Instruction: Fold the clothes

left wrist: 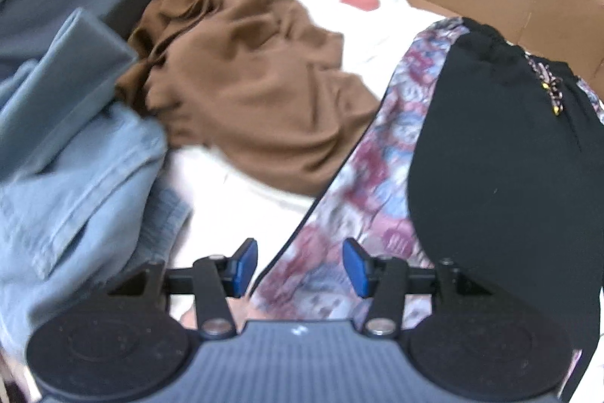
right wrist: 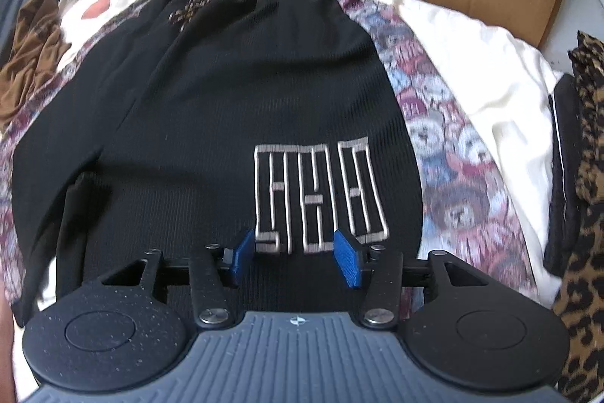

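Black shorts (right wrist: 211, 93) lying flat on bear-print cloth (right wrist: 445, 138). Right tool (right wrist: 298, 252) and left tool (left wrist: 300, 269) half open, holding nothing. Best gripping hem corners evenly, folding leg over leg.

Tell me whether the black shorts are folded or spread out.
Spread out: black shorts lie flat, waistband and both legs showing.

Black knit shorts (right wrist: 211, 93) with a grey embroidered logo (right wrist: 321, 195) are spread flat, waistband farthest away, on a patterned cloth (right wrist: 445, 146).
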Available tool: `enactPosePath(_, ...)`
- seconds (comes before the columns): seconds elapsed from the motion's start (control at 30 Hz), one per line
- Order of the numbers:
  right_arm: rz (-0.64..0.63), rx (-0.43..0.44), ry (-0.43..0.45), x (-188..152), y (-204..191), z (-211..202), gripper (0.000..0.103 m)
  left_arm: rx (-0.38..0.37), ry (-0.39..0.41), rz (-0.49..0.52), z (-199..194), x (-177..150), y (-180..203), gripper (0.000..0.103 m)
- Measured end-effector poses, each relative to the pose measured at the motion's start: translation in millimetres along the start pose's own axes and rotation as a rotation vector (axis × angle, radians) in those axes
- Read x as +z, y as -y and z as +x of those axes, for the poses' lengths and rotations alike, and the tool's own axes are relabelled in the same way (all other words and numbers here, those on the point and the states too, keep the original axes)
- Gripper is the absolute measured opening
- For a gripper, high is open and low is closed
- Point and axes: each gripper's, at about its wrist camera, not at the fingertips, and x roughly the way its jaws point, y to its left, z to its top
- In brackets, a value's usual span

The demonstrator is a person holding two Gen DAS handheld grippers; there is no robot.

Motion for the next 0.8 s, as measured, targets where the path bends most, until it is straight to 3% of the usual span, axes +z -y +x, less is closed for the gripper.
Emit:
enactPosePath(0.13,0.011,-0.004,-0.034,-14.8,0.1,-5.9,0.054,0.023,-0.007,0.004,6.7,-13.6,-7.7,0.052)
enactPosePath(0.3,0.023,-0.009,-0.052,-28.2,-0.8,-15.8,0.054,0.032,-0.005,0.028,17.8,-23.7,-16.3,0.041)
enactPosePath(0.57,0.004,-0.02,-0.074,-44.0,-3.3,-25.1,0.056,-0.028,0.004,0.066,29.3,-25.5,-22.1,0.033)
enactPosePath(0.63,-0.007,-0.026,-0.074,-46.5,-4.2,-26.5,0.056,-0.038,0.006,0.094,30.2,-26.8,-20.0,0.024)
enactPosePath(0.8,-0.009,-0.025,-0.075,-47.6,-5.0,-26.7,0.058,-0.054,0.019,0.123,31.0,-29.7,-16.2,0.016)
